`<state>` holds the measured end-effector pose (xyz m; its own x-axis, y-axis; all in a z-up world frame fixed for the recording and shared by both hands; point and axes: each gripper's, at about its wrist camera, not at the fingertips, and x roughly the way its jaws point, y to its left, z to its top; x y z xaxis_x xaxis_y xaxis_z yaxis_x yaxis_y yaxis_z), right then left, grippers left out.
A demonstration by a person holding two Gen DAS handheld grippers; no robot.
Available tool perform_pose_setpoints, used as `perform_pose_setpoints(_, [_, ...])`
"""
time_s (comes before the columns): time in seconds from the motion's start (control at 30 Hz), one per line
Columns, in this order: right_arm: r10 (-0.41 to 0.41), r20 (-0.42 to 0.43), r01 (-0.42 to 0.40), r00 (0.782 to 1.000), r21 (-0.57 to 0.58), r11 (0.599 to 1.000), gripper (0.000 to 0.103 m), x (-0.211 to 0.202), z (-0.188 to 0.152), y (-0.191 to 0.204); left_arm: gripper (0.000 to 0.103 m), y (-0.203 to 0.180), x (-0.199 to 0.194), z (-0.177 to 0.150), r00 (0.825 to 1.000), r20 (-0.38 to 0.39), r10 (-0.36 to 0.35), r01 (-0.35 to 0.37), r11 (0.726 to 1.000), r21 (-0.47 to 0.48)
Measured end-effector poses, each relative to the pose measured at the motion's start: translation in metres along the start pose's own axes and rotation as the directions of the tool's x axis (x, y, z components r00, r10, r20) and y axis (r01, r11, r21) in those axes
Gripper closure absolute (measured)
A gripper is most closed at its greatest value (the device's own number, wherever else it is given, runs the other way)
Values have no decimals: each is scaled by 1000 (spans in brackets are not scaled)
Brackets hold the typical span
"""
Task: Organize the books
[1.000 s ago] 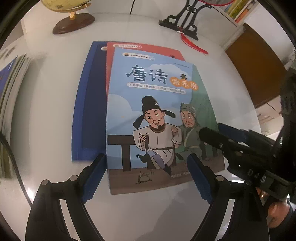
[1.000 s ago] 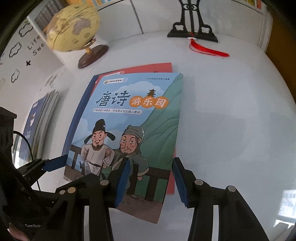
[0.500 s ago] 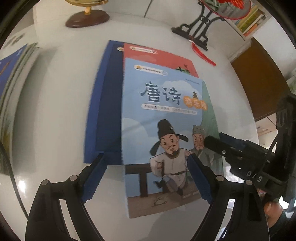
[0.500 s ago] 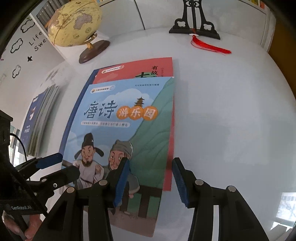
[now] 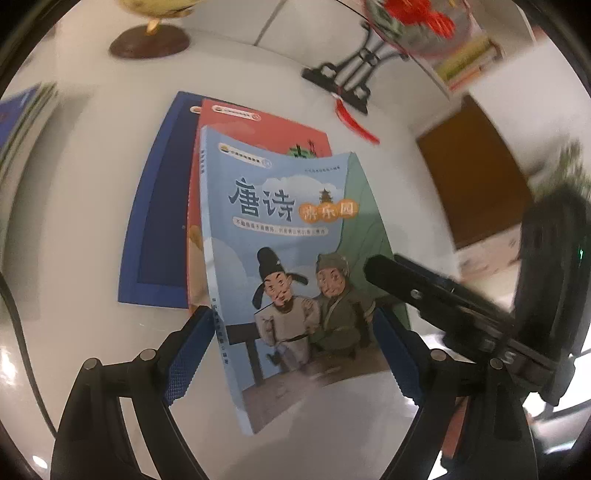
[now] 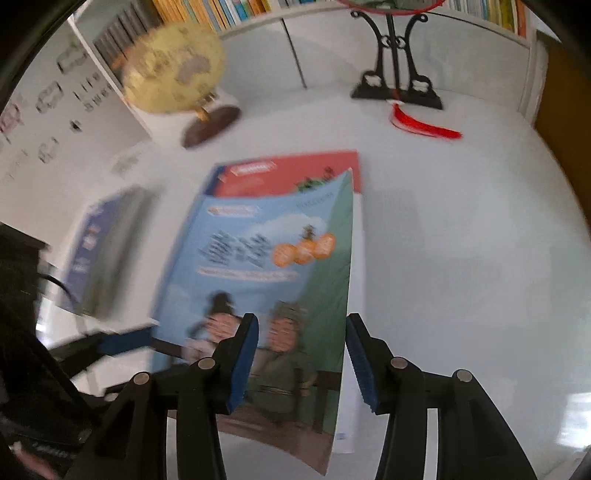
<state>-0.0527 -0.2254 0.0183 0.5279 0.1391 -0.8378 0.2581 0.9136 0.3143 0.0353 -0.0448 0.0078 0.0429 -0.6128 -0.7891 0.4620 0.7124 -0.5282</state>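
Note:
A light-blue picture book (image 5: 288, 258) (image 6: 258, 266) lies tilted and bowed over a red book (image 5: 266, 129) (image 6: 295, 173) and a dark blue book (image 5: 162, 221) on the white table. My left gripper (image 5: 291, 314) is open, with its left finger against the book's spine. My right gripper (image 6: 301, 321) is also open. Its right finger sits at the book's free edge and its left finger lies over the cover. White pages show under the lifted cover. The right gripper (image 5: 406, 284) reaches in from the right in the left wrist view.
A globe (image 6: 173, 70) on a brown base stands at the back left. Behind the books is a black ornament stand (image 6: 397, 85) with a red tassel (image 6: 424, 125). Another stack of books (image 6: 103, 251) lies at the left. Bookshelves (image 6: 240, 11) line the back wall.
The light-blue book has slid toward me off the red one, uncovering more of it. It now tilts and bows, with its spine side raised. Both grippers have risen with it.

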Motion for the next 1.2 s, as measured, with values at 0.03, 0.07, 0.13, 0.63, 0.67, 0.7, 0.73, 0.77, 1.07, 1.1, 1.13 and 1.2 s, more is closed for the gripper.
perform_pose_setpoints(0.03, [72, 15, -72, 997, 29, 997, 54, -4, 3, -4, 18, 5, 1, 4, 1000, 3, -5, 5, 1000, -19])
perform_pose_setpoints(0.07, [118, 24, -119, 993, 50, 992, 54, -6, 3, -5, 18, 9, 4, 6, 1000, 2, -2, 2, 1000, -31])
perform_pose_setpoints(0.13, [265, 35, -267, 964, 128, 955, 54, -4, 7, -16, 18, 16, 10, 7, 1000, -8, 7, -8, 999, -54])
perform_pose_setpoints(0.63, [214, -65, -208, 975, 86, 974, 60, 37, 9, -5, 25, 15, 9, 10, 996, 2, -91, 91, 995, -51])
perform_pose_setpoints(0.67, [201, -63, -197, 978, 72, 978, 60, 35, 9, -5, 25, 16, 11, 12, 995, 4, -104, 104, 993, -60])
perform_pose_setpoints(0.7, [184, -68, -180, 981, 61, 982, 60, 36, 10, -6, 25, 16, 14, 14, 994, 4, -109, 109, 992, -66])
perform_pose_setpoints(0.73, [181, -74, -177, 981, 57, 983, 60, 38, 9, -6, 25, 16, 16, 15, 994, 2, -107, 107, 992, -64])
perform_pose_setpoints(0.77, [189, -80, -185, 979, 57, 981, 60, 40, 7, -7, 25, 16, 20, 16, 995, -4, -98, 97, 993, -61])
perform_pose_setpoints(1.07, [-105, -28, 101, 994, -123, 987, 62, 24, 9, 2, 25, 25, 4, 3, 1000, -11, -23, 23, 999, -34])
perform_pose_setpoints(1.1, [-150, -14, 147, 989, -146, 978, 62, 21, 10, 0, 25, 26, 8, 2, 1000, -22, -14, 13, 999, -37])
perform_pose_setpoints(1.13, [-154, -22, 149, 988, -146, 978, 62, 21, 11, -6, 25, 27, 11, 2, 999, -32, -8, 7, 999, -41])
perform_pose_setpoints(1.2, [-110, -55, 105, 992, -98, 990, 62, 25, 12, -20, 25, 30, 17, -1, 999, -43, -5, 3, 999, -52])
